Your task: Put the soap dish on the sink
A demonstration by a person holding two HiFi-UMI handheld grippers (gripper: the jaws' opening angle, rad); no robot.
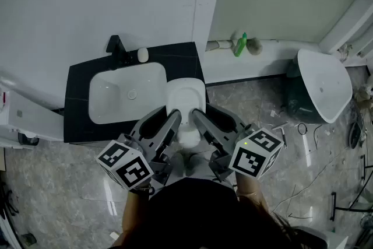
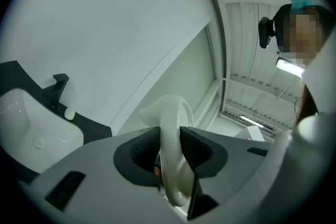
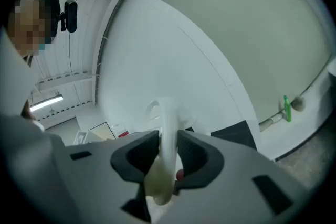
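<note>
You have both the left tongs (image 2: 169, 147) and right tongs (image 3: 168, 157) clamped on the soap dish (image 1: 185, 96), at the sink's (image 1: 111, 99) three o'clock (over the bench (image 1: 78, 81) edge). Setting it down remains.

1x soap dish (image 1: 186, 96), 2x tongs (image 1: 164, 120) (image 1: 210, 118)

The soap dish (image 1: 185, 96) is white, the sink counter (image 1: 78, 84) black with a white basin (image 1: 125, 90), the bottle (image 1: 240, 45) green.
</note>
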